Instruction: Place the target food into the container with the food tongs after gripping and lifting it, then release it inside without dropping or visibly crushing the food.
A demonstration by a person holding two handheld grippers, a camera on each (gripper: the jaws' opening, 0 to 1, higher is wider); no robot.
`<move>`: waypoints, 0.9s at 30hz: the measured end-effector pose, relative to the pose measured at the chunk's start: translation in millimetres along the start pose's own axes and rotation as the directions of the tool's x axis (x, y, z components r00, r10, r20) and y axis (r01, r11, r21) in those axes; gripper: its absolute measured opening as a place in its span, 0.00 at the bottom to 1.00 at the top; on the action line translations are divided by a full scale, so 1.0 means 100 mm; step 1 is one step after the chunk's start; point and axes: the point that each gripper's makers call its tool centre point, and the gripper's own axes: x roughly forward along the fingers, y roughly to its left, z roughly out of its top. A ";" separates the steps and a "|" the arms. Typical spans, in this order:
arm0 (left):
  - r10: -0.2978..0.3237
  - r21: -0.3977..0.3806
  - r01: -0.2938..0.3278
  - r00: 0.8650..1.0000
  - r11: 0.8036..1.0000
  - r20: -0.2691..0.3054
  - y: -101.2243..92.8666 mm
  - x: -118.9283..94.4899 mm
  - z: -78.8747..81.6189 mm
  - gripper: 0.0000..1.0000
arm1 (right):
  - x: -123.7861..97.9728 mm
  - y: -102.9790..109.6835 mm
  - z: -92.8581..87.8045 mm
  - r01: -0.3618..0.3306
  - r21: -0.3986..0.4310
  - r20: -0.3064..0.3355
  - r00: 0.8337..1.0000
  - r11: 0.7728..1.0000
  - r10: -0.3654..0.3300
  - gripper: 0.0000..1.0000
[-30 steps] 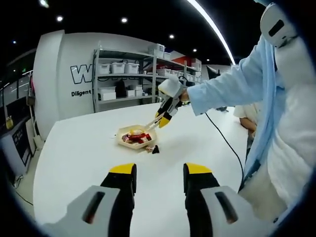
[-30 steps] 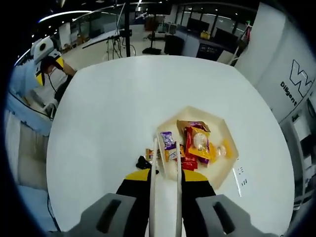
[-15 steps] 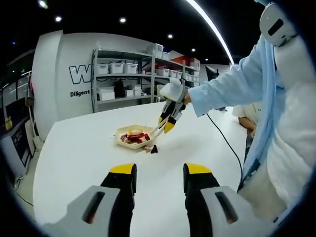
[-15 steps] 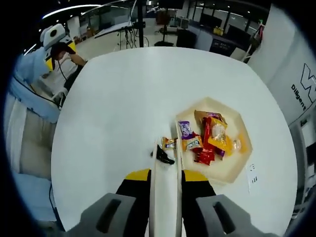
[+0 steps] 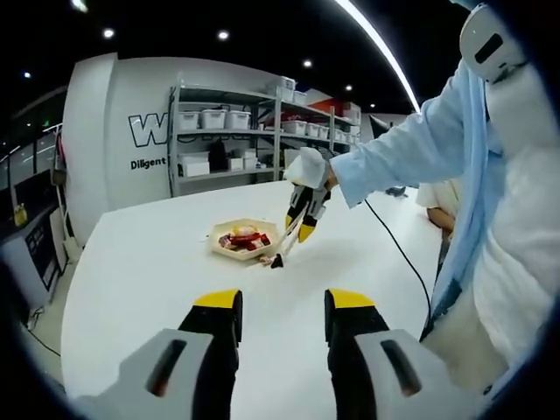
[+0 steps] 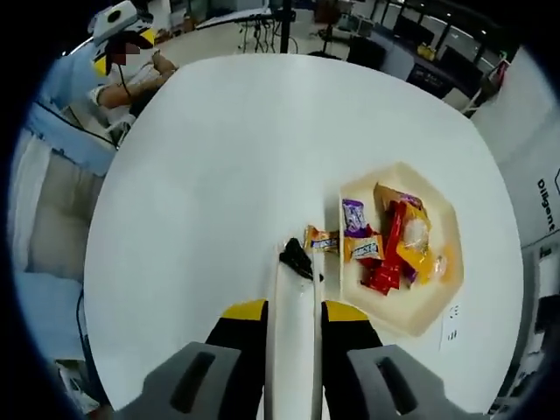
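Note:
My right gripper (image 6: 295, 313) is shut on white food tongs (image 6: 278, 332) that run forward between its yellow-tipped jaws. The tong tips sit at a small black packet (image 6: 296, 258) lying on the white table, just left of a beige hexagonal tray (image 6: 437, 319); whether they pinch it I cannot tell. An orange packet (image 6: 322, 240) lies between the black one and the tray. Several wrapped snacks (image 6: 394, 249) are inside the tray. In the left gripper view the right gripper (image 5: 302, 223) points the tongs (image 5: 289, 245) down beside the tray (image 5: 223, 251). My left gripper (image 5: 283, 306) is open, holding nothing.
The white table (image 5: 131, 280) has a rounded edge. A person in a pale blue sleeve (image 5: 411, 157) stands at its right side. Shelves with white bins (image 5: 227, 144) stand behind the table.
The right gripper and tongs have shifted from over the tray to the black packet on the table beside it. The left gripper has stayed open and still.

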 end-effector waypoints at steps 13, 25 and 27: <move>0.024 -0.016 -0.024 1.000 1.000 -0.004 0.00 -0.07 -0.06 0.35 | 0.11 -0.04 0.01 -0.016 -0.157 -0.100 0.995 0.987 0.000 0.15; 0.040 -0.021 -0.040 0.999 0.999 -0.007 0.03 -0.10 -0.06 0.34 | 0.20 -0.08 -0.06 -0.066 -0.232 -0.166 0.986 0.970 0.027 0.13; 0.039 -0.020 -0.039 0.999 0.999 -0.007 0.03 -0.10 -0.06 0.35 | 0.20 -0.06 -0.06 -0.047 -0.212 -0.167 0.986 0.976 0.011 0.12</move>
